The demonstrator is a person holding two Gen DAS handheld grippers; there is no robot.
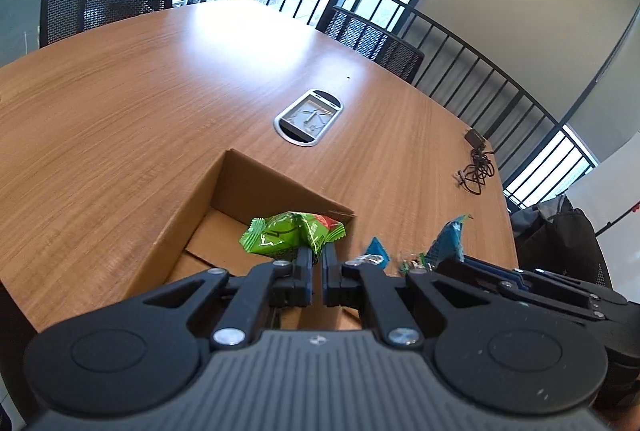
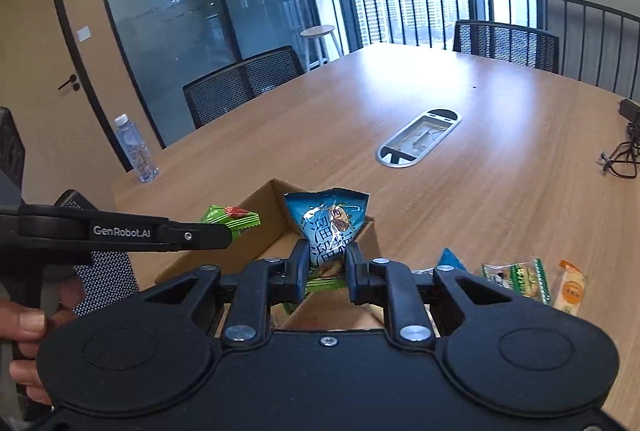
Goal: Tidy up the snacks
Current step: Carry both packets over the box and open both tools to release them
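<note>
An open cardboard box stands on the wooden table. My left gripper is shut on a green snack packet and holds it over the box; the same packet and left gripper show from the side in the right wrist view. My right gripper is shut on a blue snack bag with its top standing up, above the box's near right part. In the left wrist view that blue bag pokes up to the right of the box.
Loose snacks lie on the table right of the box: a green-and-white packet, an orange stick packet, a small blue packet. A metal cable hatch sits mid-table, black cables at the right edge, a water bottle far left. Mesh chairs surround the table.
</note>
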